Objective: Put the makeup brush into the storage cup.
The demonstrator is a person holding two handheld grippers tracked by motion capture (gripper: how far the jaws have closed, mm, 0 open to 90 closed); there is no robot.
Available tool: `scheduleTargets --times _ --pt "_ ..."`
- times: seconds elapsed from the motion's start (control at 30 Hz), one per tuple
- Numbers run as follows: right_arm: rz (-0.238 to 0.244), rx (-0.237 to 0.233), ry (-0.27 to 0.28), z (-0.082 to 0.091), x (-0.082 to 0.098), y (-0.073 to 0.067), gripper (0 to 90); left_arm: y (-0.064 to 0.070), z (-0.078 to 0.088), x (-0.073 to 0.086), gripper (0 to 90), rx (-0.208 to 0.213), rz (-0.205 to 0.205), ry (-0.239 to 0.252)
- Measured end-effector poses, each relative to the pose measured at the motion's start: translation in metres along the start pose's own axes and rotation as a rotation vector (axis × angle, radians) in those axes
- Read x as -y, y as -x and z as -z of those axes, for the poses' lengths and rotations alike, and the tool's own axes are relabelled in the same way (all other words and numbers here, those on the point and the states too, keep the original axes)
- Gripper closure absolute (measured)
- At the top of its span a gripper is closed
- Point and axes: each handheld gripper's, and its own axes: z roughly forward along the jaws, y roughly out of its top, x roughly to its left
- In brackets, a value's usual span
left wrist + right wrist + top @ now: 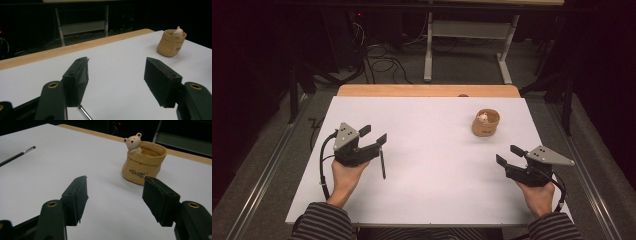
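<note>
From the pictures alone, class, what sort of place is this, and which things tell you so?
Probably a lab or workshop set up for recording, not a home: a white-topped table on a dark carpet, loose cables on the floor behind it, and a bare metal bench frame beyond.

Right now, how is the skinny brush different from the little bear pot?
The brush is thin, dark and long, while the pot is squat, round and tan. The brush lies flat on the table; the pot stands upright with a small bear figure peeking over its rim. The brush lies beside the left hand-held gripper, whereas the pot stands farther off, ahead of the right hand-held gripper. Both rest on the white tabletop, and neither is held.
</note>
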Motion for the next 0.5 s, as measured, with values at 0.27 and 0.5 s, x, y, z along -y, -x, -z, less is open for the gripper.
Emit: scheduleTargets --times 0.27,0.5 --pt "0.000 -0.002 0.001 0.000 0.000 0.000 37.9 -0.001 -0.011 -0.003 36.2 -0.007 0.001 -0.001" --pt "0.001 -0.003 0.002 0.000 0.000 0.000 37.9 -0.002 -0.021 -0.002 36.3 -0.013 0.010 -0.003"
